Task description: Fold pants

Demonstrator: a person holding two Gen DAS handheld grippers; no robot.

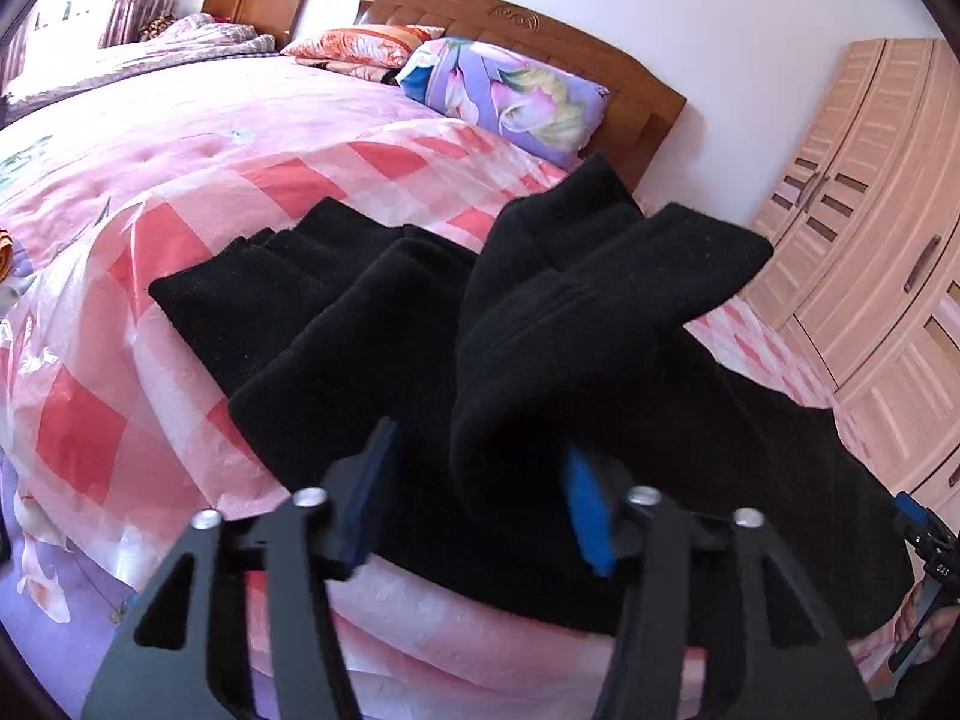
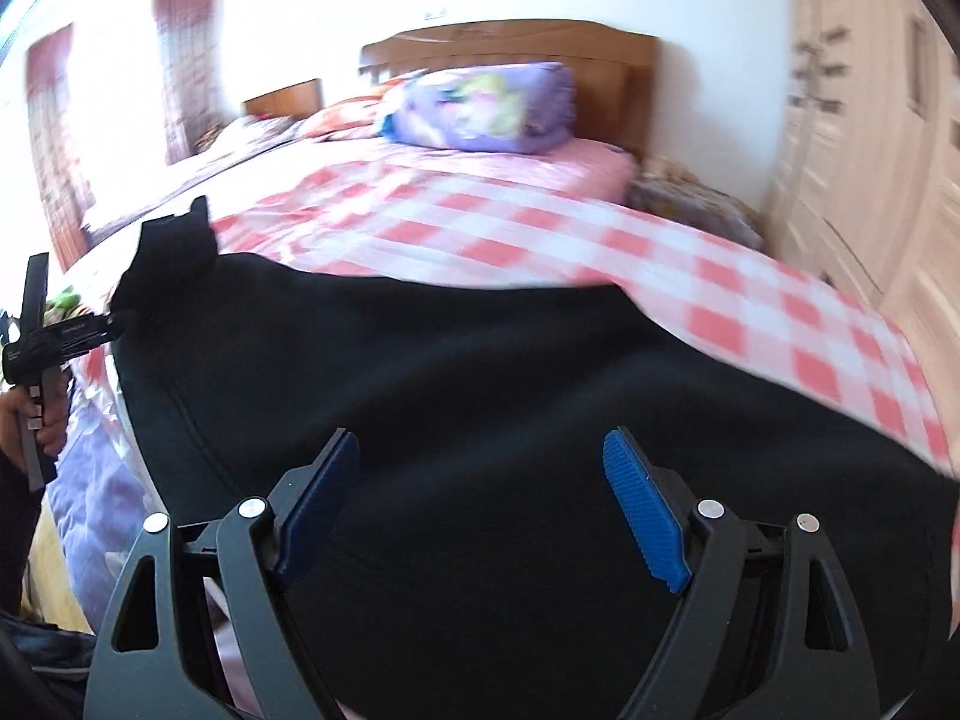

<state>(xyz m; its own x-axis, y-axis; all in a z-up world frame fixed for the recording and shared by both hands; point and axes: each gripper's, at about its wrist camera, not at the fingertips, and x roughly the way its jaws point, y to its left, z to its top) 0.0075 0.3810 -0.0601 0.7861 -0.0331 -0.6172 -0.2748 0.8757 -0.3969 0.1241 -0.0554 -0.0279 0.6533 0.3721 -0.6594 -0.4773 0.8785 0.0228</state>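
The black pants (image 1: 360, 330) lie bunched in thick folds on a pink checked sheet (image 1: 96, 420) spread over the bed. My left gripper (image 1: 480, 498) is open at the near edge of the pants. A raised hump of black fabric stands between its blue pads (image 1: 585, 510) and leans against the right one, while the left pad stays clear of it. In the right wrist view the pants (image 2: 480, 360) spread wide and flat. My right gripper (image 2: 486, 510) hovers open just above them, with only the flat cloth below its pads.
A purple floral pillow (image 1: 498, 96) and an orange one (image 1: 360, 45) lie against the wooden headboard (image 1: 630, 84). A light wooden wardrobe (image 1: 870, 228) stands close on the right. A hand (image 2: 51, 414) holds the other gripper's handle at the left edge.
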